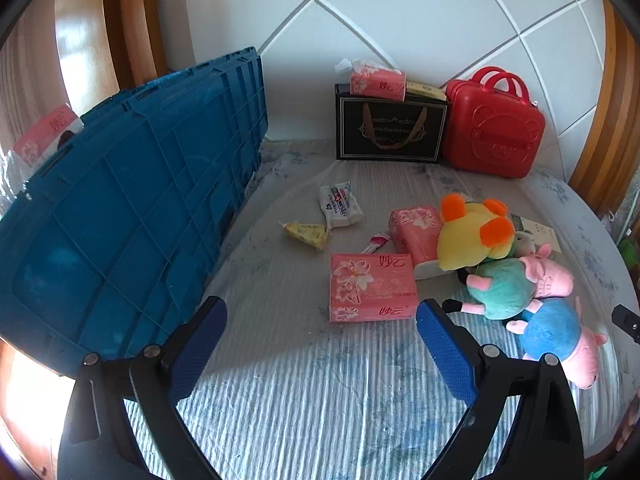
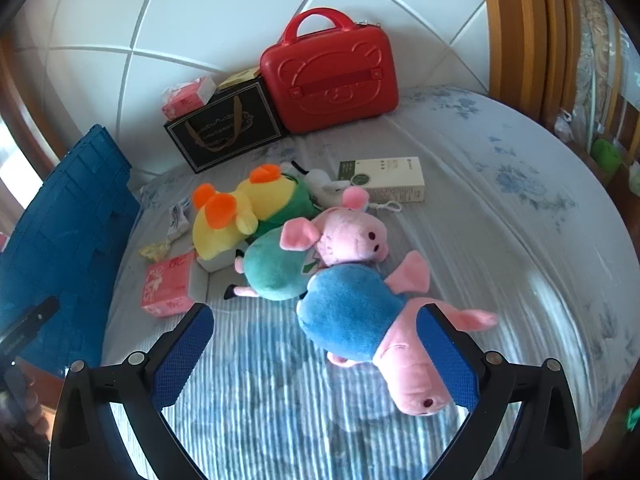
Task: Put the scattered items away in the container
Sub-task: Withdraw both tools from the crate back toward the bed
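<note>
Hovering low over the bed [image 1: 320, 400], the left gripper [image 1: 322, 334] has its blue-padded fingers wide apart with nothing between them; a pink tissue pack [image 1: 372, 288] lies just beyond the tips, near the middle of the frame. The right gripper [image 2: 314, 344] is also spread wide, and the blue-bodied pig plush [image 2: 360, 328] lies between its fingers, though whether either pad touches it cannot be told.

At the left of the left wrist view the blue crate [image 1: 128, 208] fills the frame; only its ribbed outer wall shows, its inside is hidden and its lower edge is cut off by the gripper. Another pink tissue pack [image 1: 46, 132] peeks over its rim at the upper left.

The blue-bodied pig plush runs diagonally, body toward the middle of the right view and pink head toward the lower right. Above it the green-bodied pig plush [image 2: 276, 268] lies touching it, its head pointing right. The yellow plush [image 2: 228, 216] with orange ears sits further up and left, partly covering a white box under it. A white carton [image 2: 384, 178] lies lengthwise left to right behind them. Small packets [image 1: 340, 204] lie scattered in the middle of the left view. A black gift bag [image 1: 390, 124] and a red case [image 1: 494, 128] stand upright against the headboard [image 1: 400, 12].
</note>
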